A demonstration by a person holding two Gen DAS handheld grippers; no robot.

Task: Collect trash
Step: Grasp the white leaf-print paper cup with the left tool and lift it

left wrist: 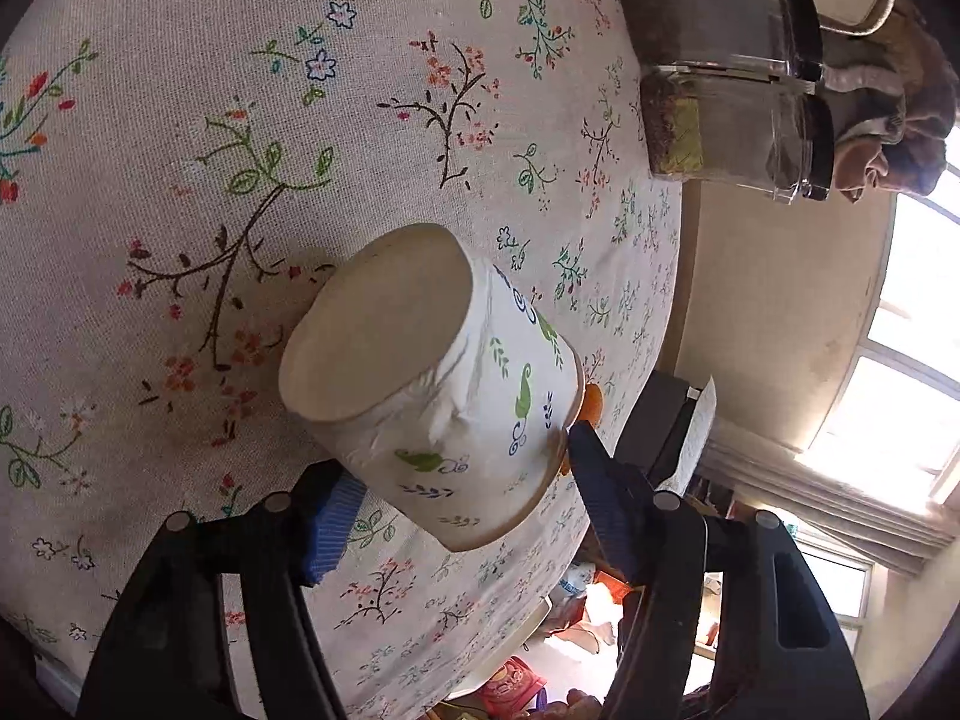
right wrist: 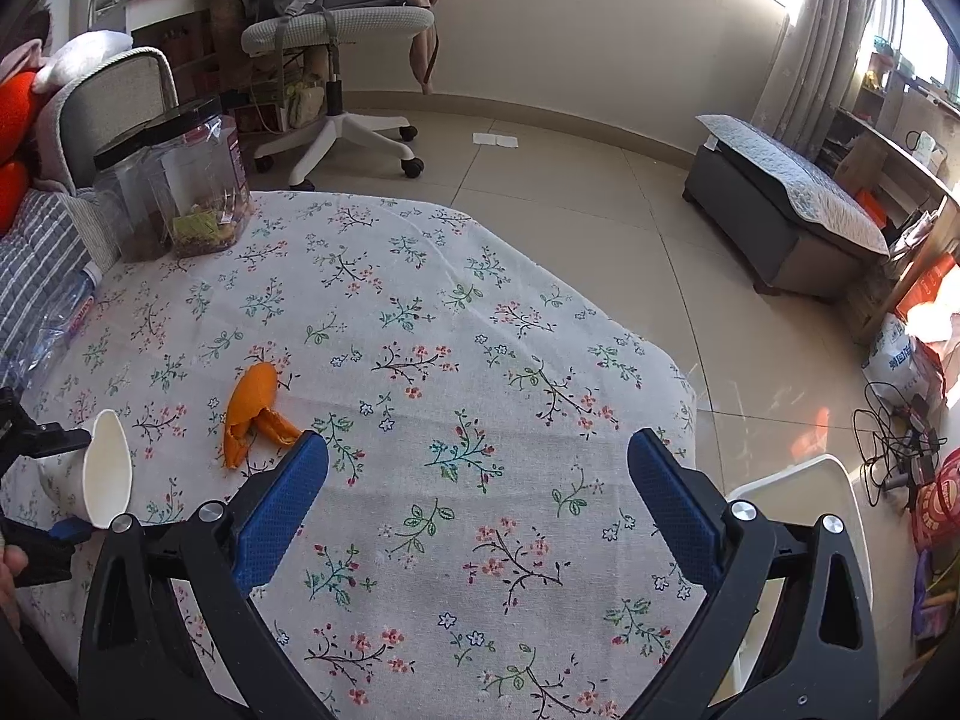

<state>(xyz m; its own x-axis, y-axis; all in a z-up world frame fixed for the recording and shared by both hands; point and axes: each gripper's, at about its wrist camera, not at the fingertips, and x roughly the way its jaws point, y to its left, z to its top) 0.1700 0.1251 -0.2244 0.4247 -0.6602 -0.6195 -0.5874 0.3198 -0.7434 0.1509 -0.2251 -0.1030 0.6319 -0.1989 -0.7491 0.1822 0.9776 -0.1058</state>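
While I held the left gripper (left wrist: 456,486) around the paper cup (left wrist: 432,384), I judged the task to be at an early stage. The cup lay on its side on the floral tablecloth (left wrist: 240,120), its base toward the left wrist camera and its rim pointing away. The left jaws stood at either side of the cup near its rim; I could not tell whether the pads pressed on the wall or only bracketed it. In the right wrist view the same cup appeared at the left edge of the picture, flattened at the mouth, between the left tool's fingers. The right gripper (right wrist: 477,480) hung spread wide over bare cloth with nothing between its pads. An orange peel (right wrist: 255,414) lay on the cloth just ahead of its left finger, beside the cup. A white bin (right wrist: 798,492) showed just off the table edge at lower right; I took it for the trash receptacle, though its inside was not visible. Both the cup and the peel remained to be collected.
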